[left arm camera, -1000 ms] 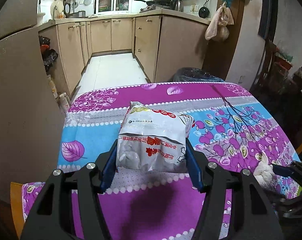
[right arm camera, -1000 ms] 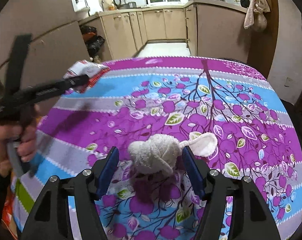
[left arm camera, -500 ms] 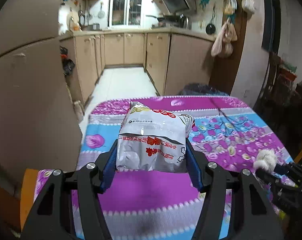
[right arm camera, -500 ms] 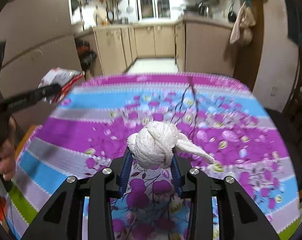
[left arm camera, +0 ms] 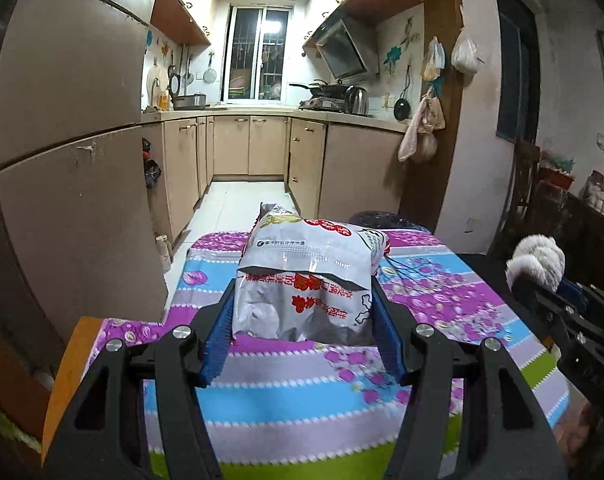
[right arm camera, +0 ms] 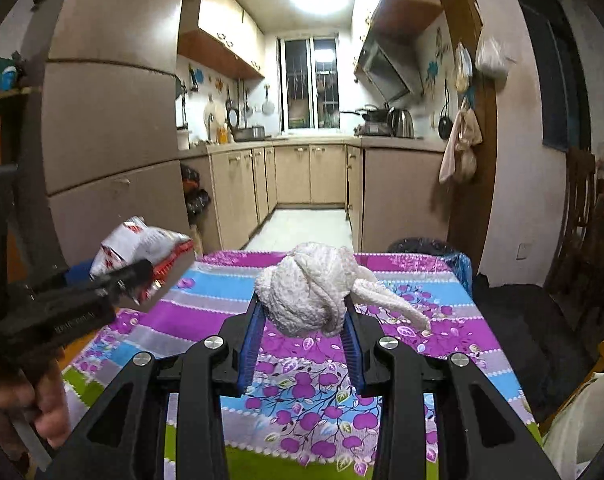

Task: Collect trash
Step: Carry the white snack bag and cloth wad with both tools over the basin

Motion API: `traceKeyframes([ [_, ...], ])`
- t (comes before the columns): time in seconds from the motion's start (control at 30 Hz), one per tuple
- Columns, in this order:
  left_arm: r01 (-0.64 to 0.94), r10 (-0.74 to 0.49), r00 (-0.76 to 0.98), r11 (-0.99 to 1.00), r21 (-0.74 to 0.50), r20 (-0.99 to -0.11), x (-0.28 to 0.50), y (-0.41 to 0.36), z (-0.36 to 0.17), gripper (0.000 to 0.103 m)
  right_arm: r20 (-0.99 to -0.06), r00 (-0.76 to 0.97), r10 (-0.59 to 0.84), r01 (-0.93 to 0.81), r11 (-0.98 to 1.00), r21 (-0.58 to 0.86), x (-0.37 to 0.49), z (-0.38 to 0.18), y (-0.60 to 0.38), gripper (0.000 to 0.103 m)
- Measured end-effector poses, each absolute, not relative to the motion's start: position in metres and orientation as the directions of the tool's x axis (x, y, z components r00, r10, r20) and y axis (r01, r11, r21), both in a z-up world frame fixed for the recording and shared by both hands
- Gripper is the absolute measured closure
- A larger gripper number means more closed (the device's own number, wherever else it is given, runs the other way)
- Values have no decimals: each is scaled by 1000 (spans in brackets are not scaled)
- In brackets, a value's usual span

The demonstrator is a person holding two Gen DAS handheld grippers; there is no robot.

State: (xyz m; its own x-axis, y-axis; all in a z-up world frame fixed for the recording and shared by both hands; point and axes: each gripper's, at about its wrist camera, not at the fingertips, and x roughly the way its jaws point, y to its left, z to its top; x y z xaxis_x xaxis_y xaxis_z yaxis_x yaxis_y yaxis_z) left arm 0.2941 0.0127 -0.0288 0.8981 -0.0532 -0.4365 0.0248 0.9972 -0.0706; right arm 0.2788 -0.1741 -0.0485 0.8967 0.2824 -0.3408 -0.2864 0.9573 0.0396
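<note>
My left gripper (left arm camera: 304,320) is shut on a silver snack bag (left arm camera: 306,280) with red print and holds it up above the flowered tablecloth (left arm camera: 302,392). My right gripper (right arm camera: 302,320) is shut on a crumpled white paper wad (right arm camera: 310,288) with a loose tail hanging right, also lifted off the table. The left gripper with the bag shows in the right wrist view (right arm camera: 138,268) at the left. The wad shows in the left wrist view (left arm camera: 538,264) at the right.
A black-lined trash bin (right arm camera: 426,248) stands past the table's far right corner, also in the left wrist view (left arm camera: 382,220). A tall cabinet (left arm camera: 62,180) stands left. A kitchen aisle (right arm camera: 302,228) runs beyond. A dark chair (right arm camera: 582,248) stands right.
Both grippers have risen and pulled back from the table with their loads. The right gripper closed on the paper wad and lifted it off the cloth.
</note>
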Motion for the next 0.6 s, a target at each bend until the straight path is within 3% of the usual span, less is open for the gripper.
traceKeyframes([
  [0.6,47,-72,907,997,-69,-414,264,-12,-12,45,-315,914,254,-242,967,75,226,-22,-222,66],
])
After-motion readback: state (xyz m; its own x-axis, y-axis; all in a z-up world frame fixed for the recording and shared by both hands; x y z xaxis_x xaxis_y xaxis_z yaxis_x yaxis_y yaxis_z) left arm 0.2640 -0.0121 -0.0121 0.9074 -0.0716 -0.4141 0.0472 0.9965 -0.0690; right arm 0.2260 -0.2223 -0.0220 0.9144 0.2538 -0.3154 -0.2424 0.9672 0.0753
